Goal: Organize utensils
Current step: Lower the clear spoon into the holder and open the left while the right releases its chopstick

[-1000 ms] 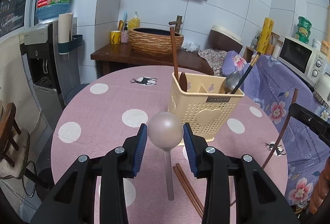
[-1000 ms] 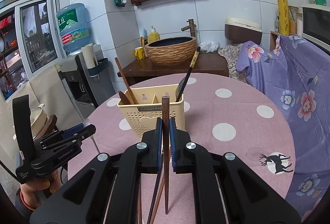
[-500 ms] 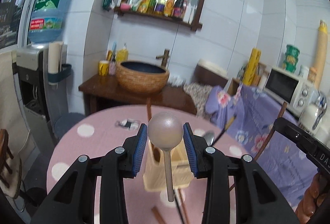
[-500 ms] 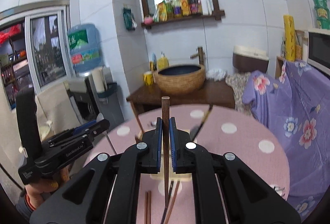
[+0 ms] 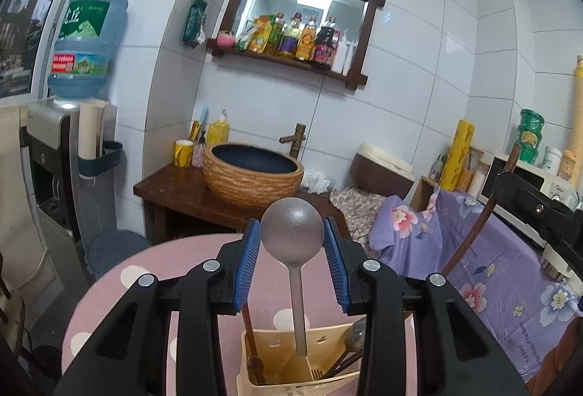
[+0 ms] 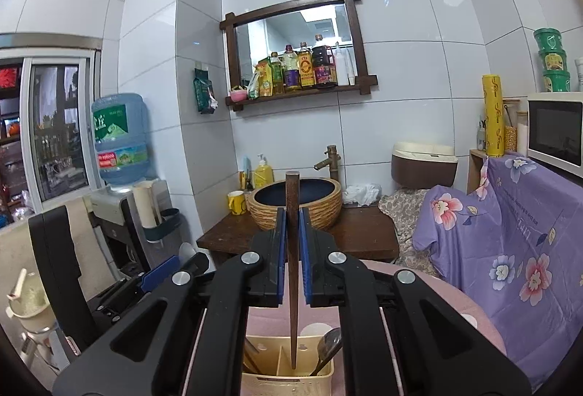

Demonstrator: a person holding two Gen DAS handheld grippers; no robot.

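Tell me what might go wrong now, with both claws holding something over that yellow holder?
The left claw grips the spoon only by its round bowl, so it might slip or swing. The holder already has utensils in its side slots, so the chopstick in the right claw could snag the divider or them.

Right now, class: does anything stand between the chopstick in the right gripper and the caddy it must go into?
Nothing visible does. The right gripper holds the chopstick upright, tip hanging over an open compartment of the caddy. A metal spoon leans in the neighbouring compartment, beside the path rather than across it.
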